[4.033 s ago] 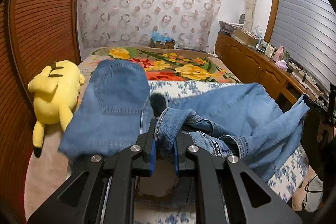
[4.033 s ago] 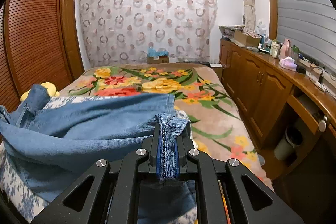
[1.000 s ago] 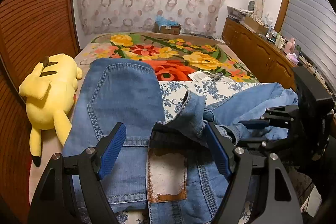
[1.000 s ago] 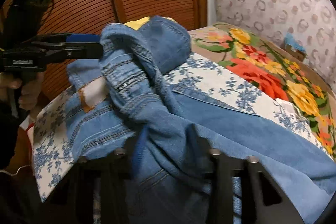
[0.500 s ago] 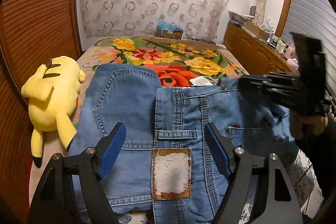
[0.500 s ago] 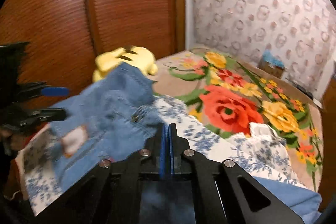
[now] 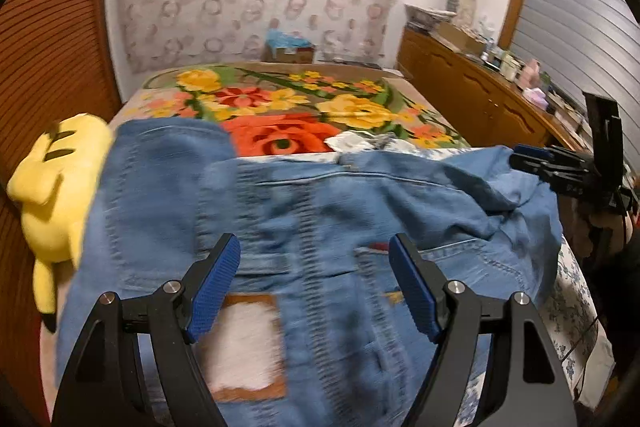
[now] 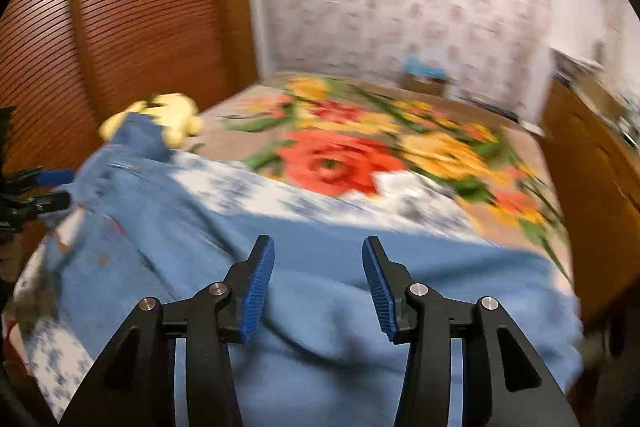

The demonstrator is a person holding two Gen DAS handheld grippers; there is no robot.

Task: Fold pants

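Observation:
Blue denim pants (image 7: 320,227) lie spread across the near end of the bed, waistband with its white leather patch (image 7: 244,343) nearest the left gripper. My left gripper (image 7: 314,267) is open and empty, hovering above the waist. In the right wrist view the pants (image 8: 320,287) stretch leftward, and my right gripper (image 8: 318,267) is open and empty above the leg part. The right gripper also shows at the right edge of the left wrist view (image 7: 560,167), beside the leg end. The left gripper shows at the left edge of the right wrist view (image 8: 36,191).
A yellow plush toy (image 7: 52,187) lies on the bed left of the pants. A floral blanket (image 7: 288,107) covers the far bed. A wooden slatted wardrobe (image 8: 120,27) stands on the left, a wooden sideboard (image 7: 480,99) with clutter on the right.
The right gripper, shut half a second ago, has opened and swung over the leg part. The pants now lie flatter. The left gripper stays open above the waist.

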